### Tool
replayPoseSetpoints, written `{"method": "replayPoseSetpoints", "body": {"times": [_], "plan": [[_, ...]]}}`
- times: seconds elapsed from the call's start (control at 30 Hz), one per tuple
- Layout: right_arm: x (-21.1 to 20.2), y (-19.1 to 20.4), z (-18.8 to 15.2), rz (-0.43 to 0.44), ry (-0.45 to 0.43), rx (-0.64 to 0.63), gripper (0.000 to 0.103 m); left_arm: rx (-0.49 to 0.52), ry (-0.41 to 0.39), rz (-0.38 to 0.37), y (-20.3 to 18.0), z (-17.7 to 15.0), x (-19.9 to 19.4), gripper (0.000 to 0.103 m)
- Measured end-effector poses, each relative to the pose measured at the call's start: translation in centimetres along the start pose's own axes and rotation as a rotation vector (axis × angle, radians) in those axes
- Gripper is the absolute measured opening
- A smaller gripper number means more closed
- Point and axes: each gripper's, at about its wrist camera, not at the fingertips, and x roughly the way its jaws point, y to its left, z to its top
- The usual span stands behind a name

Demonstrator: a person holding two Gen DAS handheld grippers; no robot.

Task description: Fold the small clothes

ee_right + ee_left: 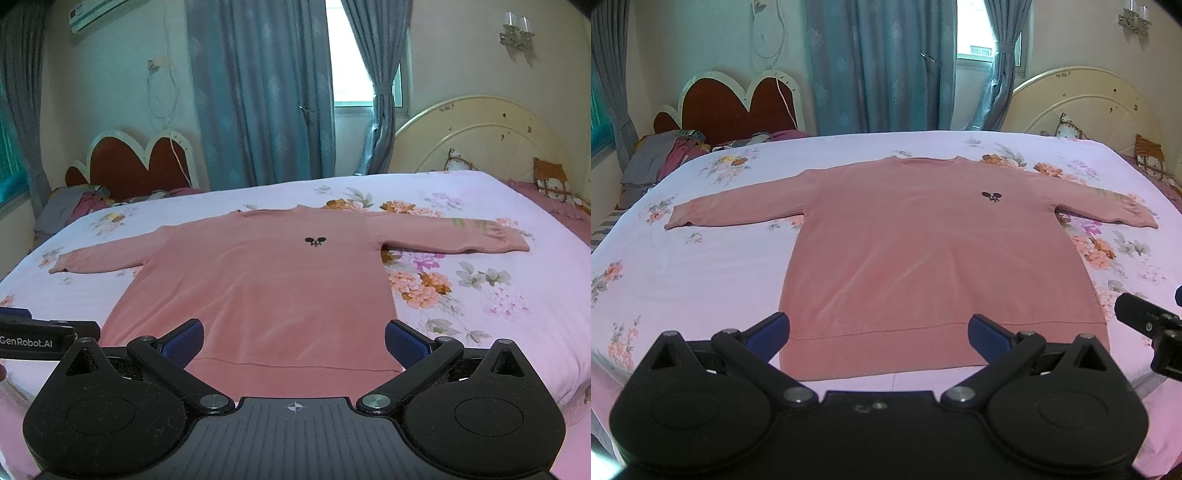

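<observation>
Garment: a pink long-sleeved sweatshirt (923,251) lies face up and flat on the bed (701,280), neck away from the cameras, ribbed hem (886,350) nearest them, near the bed's front edge.
Sleeves: both spread out sideways, the left sleeve (738,210) and the right sleeve (461,236) resting on the floral sheet, well apart from each other.
Mark: a small black emblem (315,241) sits on the chest.
Left tool: the left tool (879,332) hangs just above the hem with its 2 blue pads spread wide; it has hold of nothing.
Right tool: the right tool (293,341) hovers over the hem's right part, likewise spread wide and with nothing between its fingers.
Stage: judged from the flat, unfolded lie, no fold is made yet.
Handling: the knit looks soft, light and limp, so it should drape and sag from any single pinch; not fragile, and the ribbing should give the pads some bite.
Where to take hold: likely a cuff or shoulder seam for bringing a sleeve across, or the 2 hem corners for a lengthwise fold; pinching the thicker ribbed edge seems safer than the thin body cloth.
Risk: the sheet underneath could be pinched together with the cloth.
Background: blue curtains (879,66) and a cream headboard (480,136) stand beyond the bed.
</observation>
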Motion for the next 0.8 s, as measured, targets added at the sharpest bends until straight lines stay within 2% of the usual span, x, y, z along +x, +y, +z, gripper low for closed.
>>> {"method": "replayPoseSetpoints", "body": {"times": [0.33, 0.8], "plan": [[1.3, -1.3, 0.4, -0.017, 0.004, 0.016, 0.103, -0.006, 0.008, 0.020, 0.2, 0.7, 1.5, 0.103], [5.1, -3.3, 1.9, -0.109, 0.016, 0.065, 0.103, 0.004, 0.018, 0.025, 1.1, 3.6, 6.1, 0.103]]}}
